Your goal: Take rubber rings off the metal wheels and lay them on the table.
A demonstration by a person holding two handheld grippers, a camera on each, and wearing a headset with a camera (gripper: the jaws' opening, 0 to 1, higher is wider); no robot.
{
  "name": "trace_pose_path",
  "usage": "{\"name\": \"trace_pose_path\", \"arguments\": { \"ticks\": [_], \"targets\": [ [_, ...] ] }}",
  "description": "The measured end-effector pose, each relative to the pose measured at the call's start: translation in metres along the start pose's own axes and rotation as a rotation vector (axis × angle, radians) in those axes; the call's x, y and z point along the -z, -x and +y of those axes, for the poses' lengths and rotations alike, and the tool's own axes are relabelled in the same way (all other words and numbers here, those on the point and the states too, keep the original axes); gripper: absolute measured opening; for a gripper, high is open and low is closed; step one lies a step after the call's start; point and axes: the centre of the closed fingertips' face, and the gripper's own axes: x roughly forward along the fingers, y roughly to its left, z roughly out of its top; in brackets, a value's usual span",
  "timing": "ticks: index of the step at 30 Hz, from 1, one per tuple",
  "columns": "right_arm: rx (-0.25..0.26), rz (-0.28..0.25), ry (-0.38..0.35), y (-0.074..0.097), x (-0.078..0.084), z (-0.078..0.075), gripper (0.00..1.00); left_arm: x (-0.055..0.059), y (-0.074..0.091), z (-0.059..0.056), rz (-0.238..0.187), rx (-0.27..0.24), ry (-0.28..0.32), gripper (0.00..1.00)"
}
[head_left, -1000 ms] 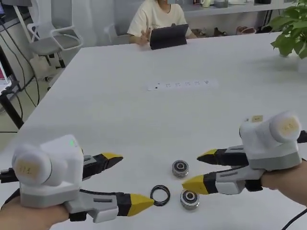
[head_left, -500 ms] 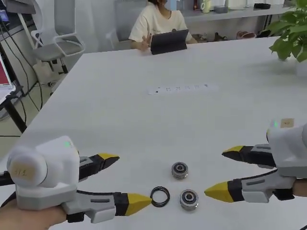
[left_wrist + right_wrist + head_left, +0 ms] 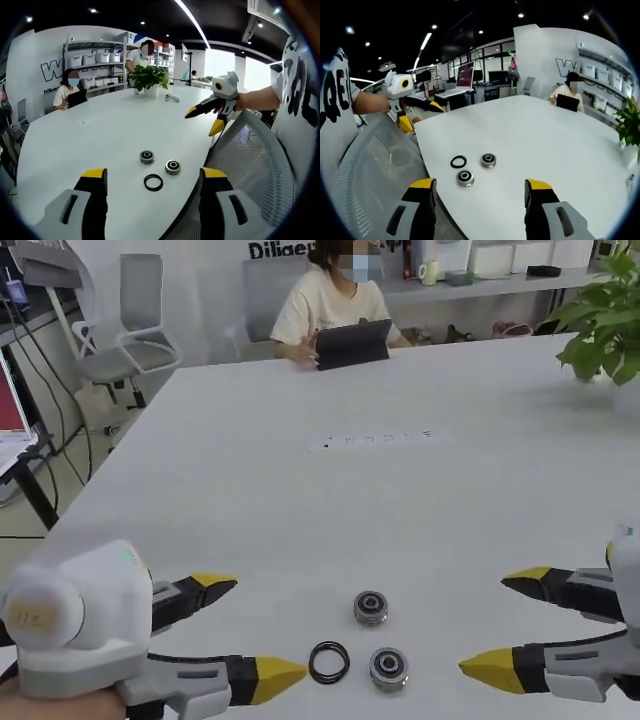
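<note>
Two small metal wheels lie on the white table: one (image 3: 371,607) farther from me, one (image 3: 389,667) nearer. A loose black rubber ring (image 3: 329,661) lies flat just left of the nearer wheel. In the left gripper view the ring (image 3: 153,182) lies ahead of the two wheels (image 3: 147,157) (image 3: 173,167). My left gripper (image 3: 240,632) hovers open at the lower left, its yellow tips left of the ring. My right gripper (image 3: 510,626) is open at the lower right, apart from the wheels. Neither holds anything.
A person sits at the table's far end behind a dark tablet (image 3: 351,344). A potted plant (image 3: 602,325) stands at the far right. A flush socket strip (image 3: 378,439) runs across mid-table. An office chair (image 3: 130,325) stands beyond the table's left edge.
My right gripper has drawn back to the right, away from the wheels. The left gripper has sunk slightly toward the lower left. Ring and wheels lie as before; the head camera has tilted.
</note>
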Motion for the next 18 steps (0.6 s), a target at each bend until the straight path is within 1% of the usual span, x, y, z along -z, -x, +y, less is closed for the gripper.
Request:
{"name": "trace_pose_path", "arguments": {
  "ticks": [5,8,12,18],
  "targets": [
    [0.018,0.008,0.015,0.009,0.005,-0.003,0.7,0.0,0.002,-0.002,0.002,-0.013,-0.007,0.73],
    [0.024,0.0,0.001,0.013,0.006,-0.007,0.7,0.002,0.005,-0.002,0.009,-0.023,-0.009,0.73],
    [0.027,0.001,-0.006,0.015,0.009,-0.008,0.7,0.006,0.009,-0.001,0.018,-0.033,-0.003,0.73],
    [0.026,-0.006,-0.024,0.016,0.009,-0.007,0.7,0.011,0.011,0.001,0.02,-0.041,0.014,0.73]
  ]
}}
